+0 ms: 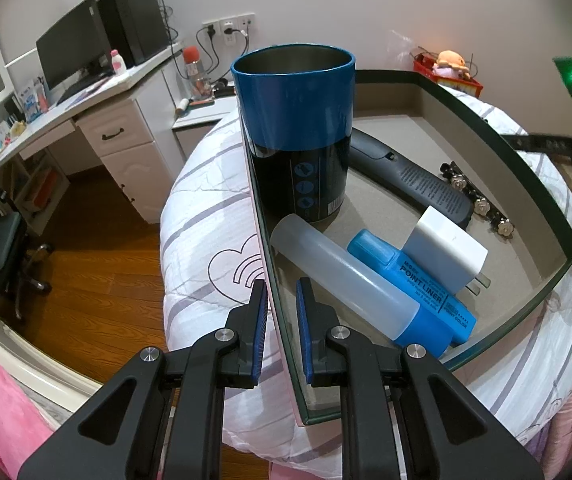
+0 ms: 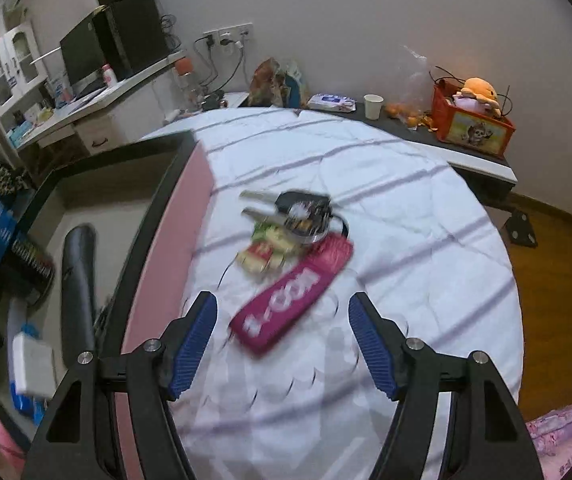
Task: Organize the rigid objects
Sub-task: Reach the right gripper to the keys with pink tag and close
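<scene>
Your keys [image 2: 286,208], with their magenta fob [image 2: 290,292] and a small charm bunch, lie on the white striped quilt [image 2: 406,208] of the bed, just beside the pink outer wall of the box [image 2: 158,208] and outside it. Your right tool [image 2: 282,344] hangs over the near end of the fob with its jaws wide and nothing pressed between the blue pads [image 2: 194,344]; that view is blurred, so whether the pads touch the quilt cannot be told.

Inside the box [image 1: 526,184], the tall blue and black cup [image 1: 298,132] stands upright against the left wall. Near it lie a clear bottle with a blue cap [image 1: 346,280], a blue marker [image 1: 414,280] and a white charger plug [image 1: 442,252] resting partly on the marker. A dark grey handled thing [image 1: 406,172] lies toward the far wall, with a row of small studded clips [image 1: 478,200] beside it near the right wall.

Your left tool [image 1: 282,312] is narrow, its jaws straddling the left wall of the box at the near corner, clamped on that thin edge.
</scene>
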A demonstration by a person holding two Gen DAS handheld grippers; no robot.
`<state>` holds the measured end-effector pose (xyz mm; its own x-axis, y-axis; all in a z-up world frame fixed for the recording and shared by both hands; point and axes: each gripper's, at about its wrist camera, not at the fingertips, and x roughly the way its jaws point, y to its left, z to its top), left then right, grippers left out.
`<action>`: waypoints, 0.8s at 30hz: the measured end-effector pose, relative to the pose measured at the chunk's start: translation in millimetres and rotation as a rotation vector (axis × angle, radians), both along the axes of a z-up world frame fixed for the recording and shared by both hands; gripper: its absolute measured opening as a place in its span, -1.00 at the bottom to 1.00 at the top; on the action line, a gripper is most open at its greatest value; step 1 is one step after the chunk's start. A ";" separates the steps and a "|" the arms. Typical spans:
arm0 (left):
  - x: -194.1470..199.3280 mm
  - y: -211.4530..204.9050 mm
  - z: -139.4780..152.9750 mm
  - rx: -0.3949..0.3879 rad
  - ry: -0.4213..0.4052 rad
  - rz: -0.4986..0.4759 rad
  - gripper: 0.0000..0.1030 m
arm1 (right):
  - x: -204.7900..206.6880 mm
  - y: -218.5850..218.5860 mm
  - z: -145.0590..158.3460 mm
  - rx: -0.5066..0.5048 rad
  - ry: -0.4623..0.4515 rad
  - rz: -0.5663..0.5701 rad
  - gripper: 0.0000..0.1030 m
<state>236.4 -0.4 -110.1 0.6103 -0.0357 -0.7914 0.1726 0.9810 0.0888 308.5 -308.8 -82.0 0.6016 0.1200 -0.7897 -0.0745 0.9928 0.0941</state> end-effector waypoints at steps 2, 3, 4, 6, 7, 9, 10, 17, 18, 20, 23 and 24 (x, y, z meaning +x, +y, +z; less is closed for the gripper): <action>-0.3 -0.4 0.0 -0.001 0.000 0.000 -0.75 | 9.6 -4.1 -1.3 0.015 0.008 -0.013 0.36; -0.3 -0.5 0.1 0.001 0.000 0.000 -0.75 | 12.9 -5.5 -1.0 0.014 0.002 -0.016 0.36; -1.0 -1.0 0.0 0.003 0.000 0.000 -0.76 | 18.1 -6.2 -1.7 0.007 0.003 -0.010 0.36; -0.9 -0.2 0.1 0.006 -0.001 -0.001 -0.76 | 24.7 -7.2 -3.3 0.000 -0.001 -0.012 0.36; -0.9 -0.1 0.2 0.007 -0.001 -0.001 -0.76 | 27.9 -8.2 -4.4 0.007 0.000 -0.009 0.36; -0.6 0.2 0.1 0.009 -0.002 -0.001 -0.76 | 34.9 -9.9 -6.2 0.022 -0.003 -0.003 0.36; -0.7 0.6 0.2 0.011 -0.002 -0.001 -0.76 | 38.3 -9.8 -7.3 0.027 -0.002 0.004 0.36; -0.6 0.8 0.5 0.012 -0.002 -0.001 -0.76 | 52.4 -2.5 -14.6 0.004 -0.010 0.035 0.36; -1.1 1.1 0.3 0.015 -0.003 -0.001 -0.76 | 53.3 -3.6 -16.7 0.016 -0.008 0.043 0.35; -0.9 1.6 0.3 0.015 -0.002 -0.001 -0.76 | 53.9 -5.1 -19.7 0.025 -0.003 0.053 0.01; -1.6 0.9 0.1 0.015 -0.003 -0.001 -0.76 | 48.9 -8.6 -19.9 0.037 -0.004 0.064 -0.31; -1.3 1.1 0.2 0.016 -0.002 -0.002 -0.76 | 45.4 -11.5 -18.8 0.058 0.006 0.073 -0.35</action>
<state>235.1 0.7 -109.9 0.6120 -0.0248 -0.7905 0.1746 0.9791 0.1045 353.9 -320.3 -100.8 0.5847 0.2090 -0.7838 -0.1458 0.9776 0.1519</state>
